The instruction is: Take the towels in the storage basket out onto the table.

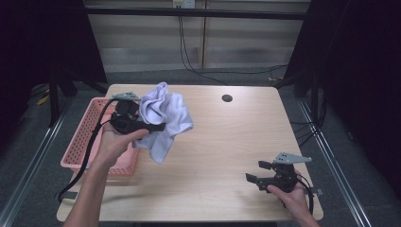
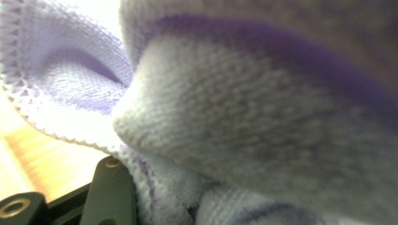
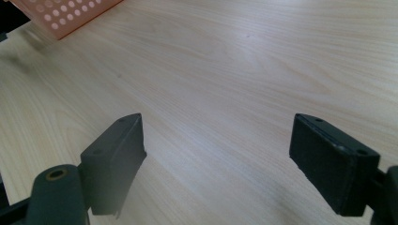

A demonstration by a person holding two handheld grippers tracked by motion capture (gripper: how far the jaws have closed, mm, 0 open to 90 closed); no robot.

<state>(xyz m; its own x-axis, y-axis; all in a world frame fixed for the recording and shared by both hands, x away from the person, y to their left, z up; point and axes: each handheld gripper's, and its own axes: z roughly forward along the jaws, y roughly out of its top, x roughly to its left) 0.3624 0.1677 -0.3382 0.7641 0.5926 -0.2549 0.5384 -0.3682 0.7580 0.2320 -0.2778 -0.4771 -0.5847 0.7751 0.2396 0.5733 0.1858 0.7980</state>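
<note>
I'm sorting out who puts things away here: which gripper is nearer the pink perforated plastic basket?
Left. The left gripper, holding a pale lilac cloth, is beside the pink perforated plastic basket; the right gripper sits across the table near its front right corner.

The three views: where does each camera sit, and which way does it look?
High view: above the person's side, looking forward and down at the table; both forearms show.
Left gripper view: on the left hand-held gripper, against the cloth.
Right gripper view: on the right hand-held gripper, along open jaws.
Shared: the basket.
</note>
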